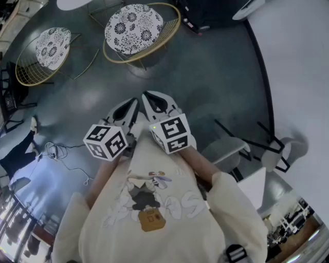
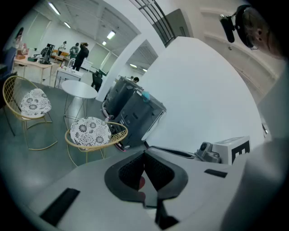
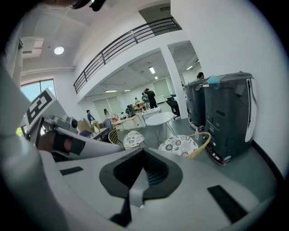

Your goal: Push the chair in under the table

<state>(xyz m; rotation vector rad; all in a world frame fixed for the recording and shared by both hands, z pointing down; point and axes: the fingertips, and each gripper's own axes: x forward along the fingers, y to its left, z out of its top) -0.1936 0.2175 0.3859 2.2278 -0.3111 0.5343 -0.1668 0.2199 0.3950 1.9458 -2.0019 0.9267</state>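
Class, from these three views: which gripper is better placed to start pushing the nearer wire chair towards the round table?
Right, probably. Both are shut and side by side, but the right gripper is nearer the chair's mesh back, the side away from the round table.

Left gripper point(image 1: 127, 109) and right gripper point(image 1: 156, 102) hang side by side, short of a wire chair point(image 1: 134, 30).
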